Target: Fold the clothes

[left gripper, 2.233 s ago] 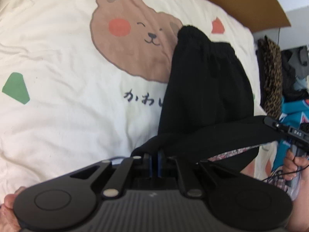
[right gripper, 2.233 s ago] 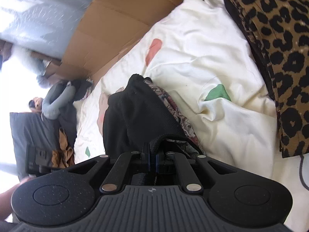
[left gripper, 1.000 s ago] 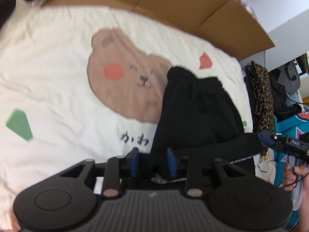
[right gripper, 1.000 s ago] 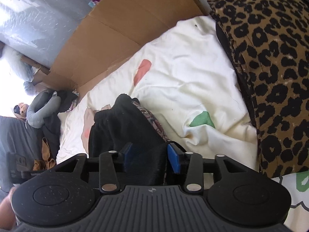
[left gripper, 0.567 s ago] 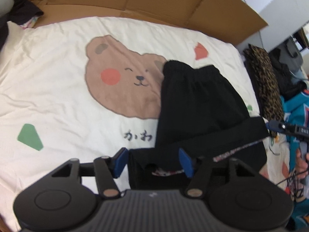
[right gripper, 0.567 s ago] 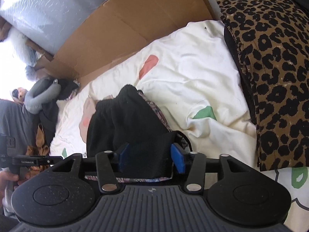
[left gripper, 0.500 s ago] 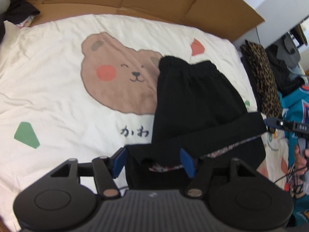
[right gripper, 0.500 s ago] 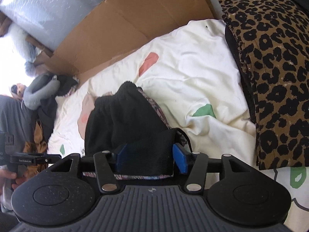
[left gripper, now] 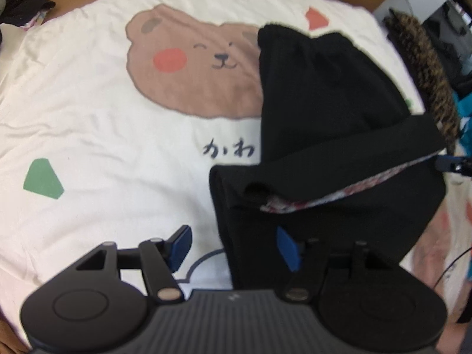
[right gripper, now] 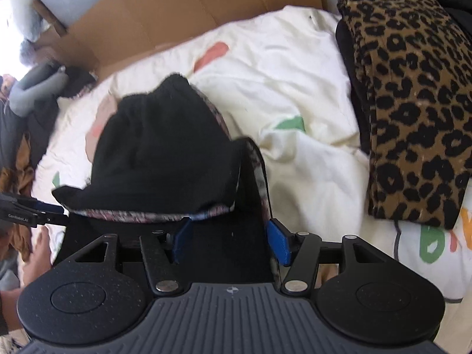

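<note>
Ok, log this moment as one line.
stage: fold laid | black garment: folded on bear sheet | left gripper: open | right gripper: opening, fabric between, unpressed

L claw open; R claw opening.

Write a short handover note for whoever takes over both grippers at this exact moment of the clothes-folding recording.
Left gripper: open, nothing pinched; one pad sits over the black garment, the other over the bear-print bedsheet.
Right gripper: jaws opening, the garment's near edge between the pads, not pressed.
Garment: on the sheet beside the printed bear, its near part folded over the rest, patterned lining showing along the fold.
Folded leopard-print cloth lies on the right side of the bed.
Done: one fold laid and let go.
Left: probably smooth it, fold again if wanted, then set it by the leopard-print piece.
</note>
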`<state>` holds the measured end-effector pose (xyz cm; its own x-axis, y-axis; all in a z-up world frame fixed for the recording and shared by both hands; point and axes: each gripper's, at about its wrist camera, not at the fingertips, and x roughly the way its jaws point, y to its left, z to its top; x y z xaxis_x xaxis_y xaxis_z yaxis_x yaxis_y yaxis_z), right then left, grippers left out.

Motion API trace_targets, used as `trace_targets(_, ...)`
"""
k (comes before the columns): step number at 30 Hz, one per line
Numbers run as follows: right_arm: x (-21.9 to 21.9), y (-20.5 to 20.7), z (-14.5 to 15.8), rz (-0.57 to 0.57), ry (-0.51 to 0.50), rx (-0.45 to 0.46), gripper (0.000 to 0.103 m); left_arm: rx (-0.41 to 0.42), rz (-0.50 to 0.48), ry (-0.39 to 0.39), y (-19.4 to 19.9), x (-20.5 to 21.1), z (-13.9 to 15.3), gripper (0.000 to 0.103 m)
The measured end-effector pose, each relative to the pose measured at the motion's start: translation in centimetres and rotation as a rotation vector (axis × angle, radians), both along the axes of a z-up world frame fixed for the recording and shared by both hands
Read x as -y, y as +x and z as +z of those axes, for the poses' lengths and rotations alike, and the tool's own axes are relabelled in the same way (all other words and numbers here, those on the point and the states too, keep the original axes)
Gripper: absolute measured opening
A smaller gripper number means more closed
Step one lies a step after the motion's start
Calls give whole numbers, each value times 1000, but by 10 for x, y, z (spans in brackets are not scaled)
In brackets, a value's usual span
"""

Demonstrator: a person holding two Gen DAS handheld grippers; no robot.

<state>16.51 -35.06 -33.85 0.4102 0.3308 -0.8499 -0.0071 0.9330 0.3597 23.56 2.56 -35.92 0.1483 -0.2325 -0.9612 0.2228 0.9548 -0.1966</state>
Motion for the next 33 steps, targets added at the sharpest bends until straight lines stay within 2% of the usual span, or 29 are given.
trace_targets(5,-15,0,-10,45,-100,0,62,-17,-17,10,1,4,-16,66)
trace_targets(10,-21,11,-19,49,-158,22,62,12,-24,20,5,5,-19,66)
trace_targets(28,-21,66,2,36,-165,120,62,131,10,42,38,-2,-1,65)
trace_targets(33,-18,82,18,44,-165,127,62,142,18,41,42,3,10,60)
